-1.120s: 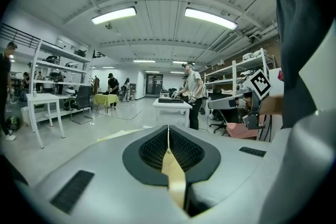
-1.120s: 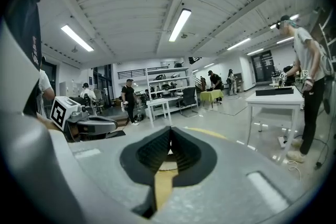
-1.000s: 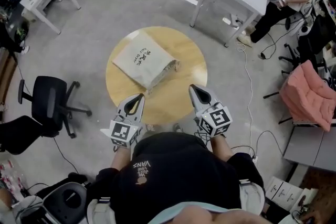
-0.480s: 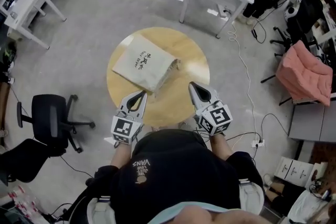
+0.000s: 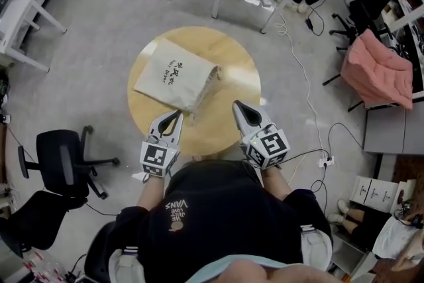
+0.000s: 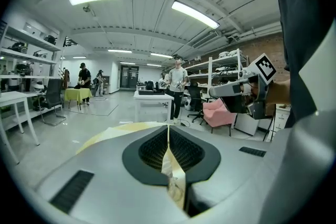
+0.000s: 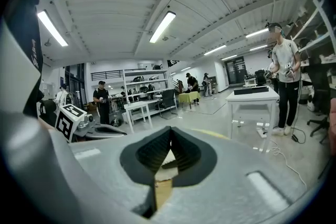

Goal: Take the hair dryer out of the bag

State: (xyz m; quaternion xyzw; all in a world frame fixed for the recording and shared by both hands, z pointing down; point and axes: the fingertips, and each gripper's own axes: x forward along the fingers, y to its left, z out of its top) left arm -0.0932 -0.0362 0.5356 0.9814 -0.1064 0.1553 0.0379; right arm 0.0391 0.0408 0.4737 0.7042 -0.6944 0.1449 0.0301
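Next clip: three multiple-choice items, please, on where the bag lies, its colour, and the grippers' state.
1. Where does the bag lie?
A. on the round table
B. on the floor
C. on the black chair

2. What colour is the bag?
A. red
B. beige
C. black

3. How are the left gripper and the right gripper?
A. both open
B. left shut on the bag
C. both shut, empty

Answers:
1 A: it lies flat on the wooden top.
2 B: it is pale cloth with dark print.
3 C: each gripper view shows the jaws together with nothing between them.
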